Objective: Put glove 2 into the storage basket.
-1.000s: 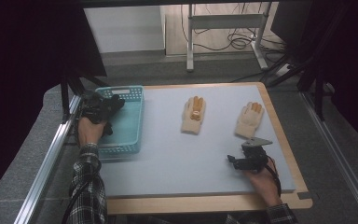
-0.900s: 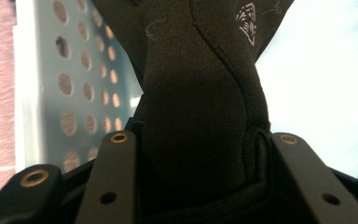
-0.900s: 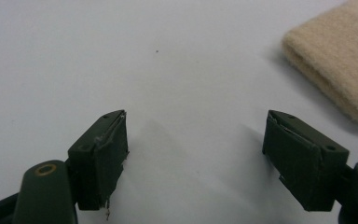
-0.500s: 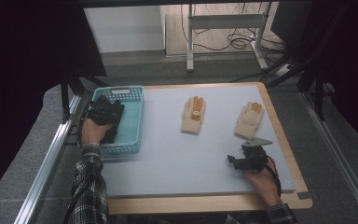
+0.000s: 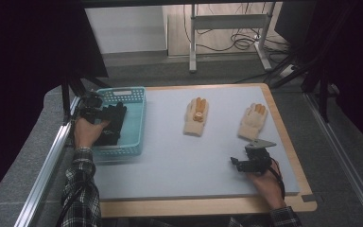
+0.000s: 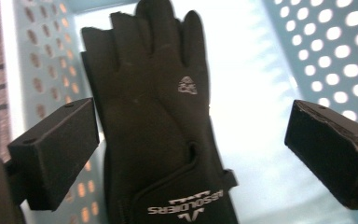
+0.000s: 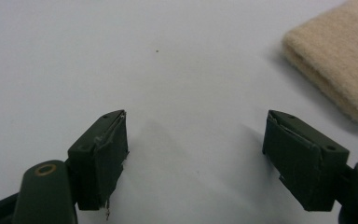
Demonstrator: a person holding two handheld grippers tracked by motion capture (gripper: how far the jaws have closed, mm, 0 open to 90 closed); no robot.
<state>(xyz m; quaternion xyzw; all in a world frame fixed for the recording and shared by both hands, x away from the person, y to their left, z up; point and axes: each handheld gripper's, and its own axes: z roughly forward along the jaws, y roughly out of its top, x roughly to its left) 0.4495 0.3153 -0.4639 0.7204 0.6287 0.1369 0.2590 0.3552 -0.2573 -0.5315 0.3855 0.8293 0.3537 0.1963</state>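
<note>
A black glove (image 6: 158, 116) lies flat in the turquoise basket (image 5: 140, 124), fingers pointing away from me, white lettering on its cuff. My left gripper (image 6: 191, 154) hangs open just above it, one jaw on each side of the cuff, not gripping. In the high view the left gripper (image 5: 101, 112) sits at the basket's left edge, over the black glove (image 5: 114, 124). My right gripper (image 5: 235, 164) rests open low over the grey mat at the front right, holding nothing. Two beige gloves lie on the mat, one (image 5: 196, 116) mid-table and one (image 5: 253, 121) farther right.
The grey mat (image 5: 179, 161) covers a wooden board with a raised edge (image 5: 293, 142). In the right gripper view (image 7: 196, 158) a beige glove cuff (image 7: 340, 60) lies ahead to the right. The basket's perforated wall (image 6: 335, 51) rises beside the left jaws.
My left hand has drawn back toward the basket's left edge, and the black glove now lies spread in the basket. The right gripper has stayed put.
</note>
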